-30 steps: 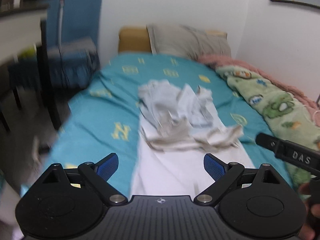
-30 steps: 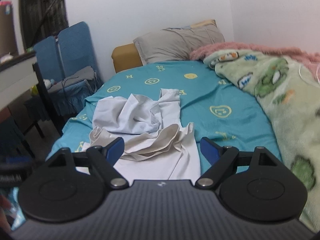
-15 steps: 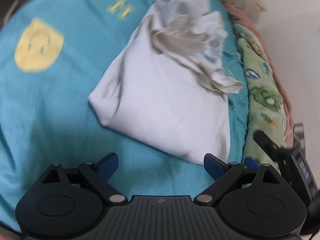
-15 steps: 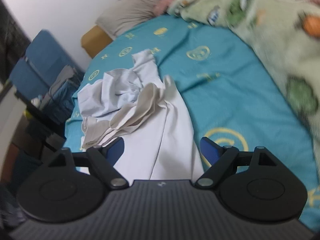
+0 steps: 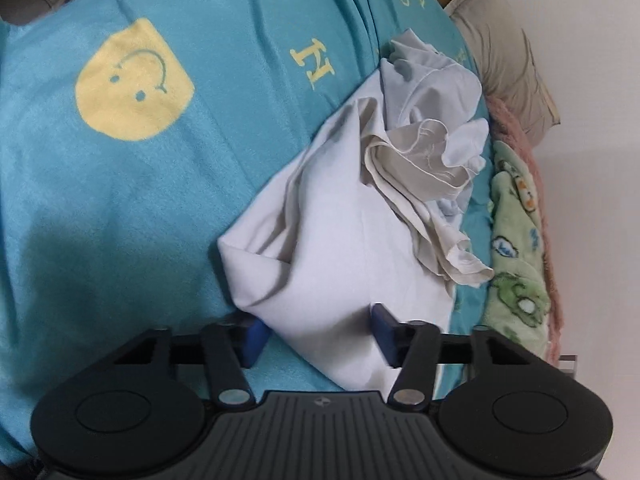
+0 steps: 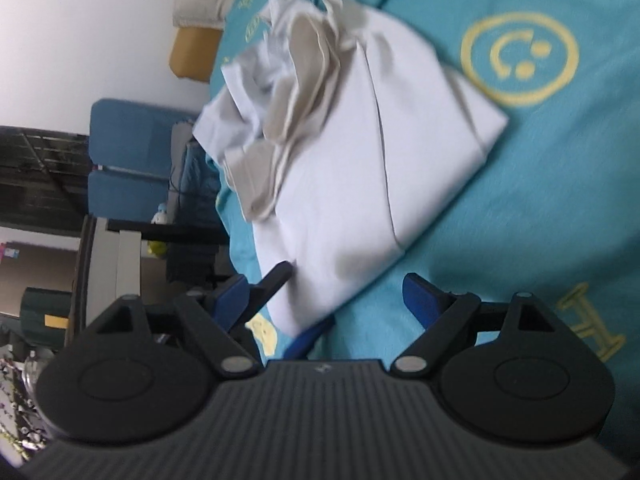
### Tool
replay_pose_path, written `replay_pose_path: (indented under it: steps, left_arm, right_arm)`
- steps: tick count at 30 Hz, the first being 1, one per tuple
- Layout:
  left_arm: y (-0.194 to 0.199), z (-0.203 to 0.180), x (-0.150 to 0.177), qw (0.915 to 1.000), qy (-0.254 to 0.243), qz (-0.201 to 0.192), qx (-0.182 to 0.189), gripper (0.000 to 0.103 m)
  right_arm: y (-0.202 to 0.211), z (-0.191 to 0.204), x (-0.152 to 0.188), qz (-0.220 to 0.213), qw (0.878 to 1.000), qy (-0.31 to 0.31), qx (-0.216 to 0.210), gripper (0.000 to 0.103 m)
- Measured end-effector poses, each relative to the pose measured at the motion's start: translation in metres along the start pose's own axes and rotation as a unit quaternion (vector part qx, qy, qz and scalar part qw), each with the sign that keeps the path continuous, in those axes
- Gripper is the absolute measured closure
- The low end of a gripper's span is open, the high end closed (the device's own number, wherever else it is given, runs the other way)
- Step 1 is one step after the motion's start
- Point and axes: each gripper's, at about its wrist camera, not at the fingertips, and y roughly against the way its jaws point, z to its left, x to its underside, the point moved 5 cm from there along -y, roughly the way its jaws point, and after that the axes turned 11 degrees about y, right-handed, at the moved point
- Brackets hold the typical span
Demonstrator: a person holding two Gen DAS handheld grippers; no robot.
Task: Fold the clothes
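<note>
A white garment (image 5: 340,264) lies partly flat on the teal bedsheet (image 5: 132,184), with a crumpled beige and pale grey bundle (image 5: 420,160) on its far end. My left gripper (image 5: 318,334) is open, its blue pads either side of the garment's near corner. In the right wrist view the same white garment (image 6: 352,160) lies ahead, the bundle (image 6: 288,80) beyond it. My right gripper (image 6: 328,300) is open, just short of the garment's near edge. The left gripper's fingers (image 6: 268,284) show beside it.
A green cartoon blanket (image 5: 516,248) and pink throw lie along the wall side. A grey pillow (image 5: 504,60) and mustard headboard (image 6: 192,52) are at the head. A blue chair (image 6: 128,156) with clothes and a desk stand beside the bed.
Both grippers have dropped down and tilted towards the bed, closing in on the white garment's near end. The left gripper's pads now straddle its corner, with a narrower gap than before.
</note>
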Motion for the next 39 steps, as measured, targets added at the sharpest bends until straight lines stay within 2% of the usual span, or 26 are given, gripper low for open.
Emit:
replay_pose_path:
  steps: [2, 5, 7, 11, 14, 16, 18, 21, 22, 25, 28, 30, 33, 34, 38, 39]
  left_arm:
    - [0.004, -0.005, -0.002, 0.9999, -0.01, -0.012, 0.005, 0.082]
    - [0.011, -0.009, -0.003, 0.9993, -0.018, -0.026, 0.021, 0.092]
    - [0.015, -0.011, -0.003, 0.9987, -0.02, -0.034, 0.032, 0.093]
    - [0.022, -0.012, -0.003, 0.998, -0.017, -0.037, 0.048, 0.093]
    - [0.017, -0.006, -0.005, 0.9988, 0.002, -0.03, 0.039, 0.093]
    - [0.015, -0.001, -0.006, 0.999, 0.014, -0.026, 0.033, 0.092]
    - [0.012, 0.003, -0.008, 0.9991, 0.026, -0.021, 0.027, 0.087]
    - [0.007, 0.01, -0.01, 0.9987, 0.045, -0.014, 0.017, 0.078]
    - [0.006, 0.012, -0.01, 0.9985, 0.051, -0.012, 0.014, 0.065]
    - [0.004, 0.016, -0.013, 0.9978, 0.064, -0.011, 0.017, 0.061]
    - [0.003, 0.018, -0.016, 0.9968, 0.074, -0.015, 0.026, 0.061]
    - [0.003, 0.02, -0.019, 0.9961, 0.08, -0.018, 0.032, 0.062]
    - [0.003, 0.017, -0.02, 0.9964, 0.073, -0.025, 0.034, 0.064]
    - [0.006, 0.013, -0.019, 0.9964, 0.067, -0.029, 0.043, 0.066]
    - [0.022, -0.004, -0.017, 0.9942, 0.041, -0.051, 0.086, 0.086]
    - [0.026, -0.008, -0.017, 0.9932, 0.034, -0.056, 0.097, 0.088]
  right_arm:
    - [-0.01, -0.001, 0.001, 0.018, 0.999, -0.02, -0.031, 0.016]
    - [-0.021, -0.001, 0.001, 0.033, 0.996, -0.044, -0.071, 0.017]
    - [-0.021, -0.002, -0.005, 0.017, 0.997, -0.045, -0.064, 0.017]
    - [-0.003, -0.025, -0.022, -0.057, 0.994, -0.086, -0.028, 0.017]
    - [0.015, -0.044, -0.033, -0.117, 0.987, -0.113, 0.01, 0.026]
    - [0.022, -0.05, -0.039, -0.14, 0.982, -0.123, 0.023, 0.031]
    - [0.022, -0.051, -0.043, -0.143, 0.982, -0.12, 0.039, 0.046]
    - [0.017, -0.051, -0.044, -0.136, 0.983, -0.111, 0.048, 0.051]
    - [0.016, -0.049, -0.044, -0.134, 0.984, -0.107, 0.049, 0.053]
    - [0.013, -0.048, -0.043, -0.125, 0.986, -0.099, 0.05, 0.056]
    - [0.012, -0.049, -0.04, -0.107, 0.989, -0.092, 0.042, 0.057]
    - [0.01, -0.049, -0.04, -0.102, 0.99, -0.081, 0.051, 0.072]
    - [0.01, -0.048, -0.041, -0.101, 0.991, -0.071, 0.054, 0.085]
    - [0.011, -0.046, -0.042, -0.106, 0.991, -0.065, 0.052, 0.086]
    - [0.018, -0.029, -0.048, -0.135, 0.99, -0.032, 0.021, 0.089]
    - [0.02, -0.025, -0.05, -0.141, 0.99, -0.023, 0.015, 0.09]
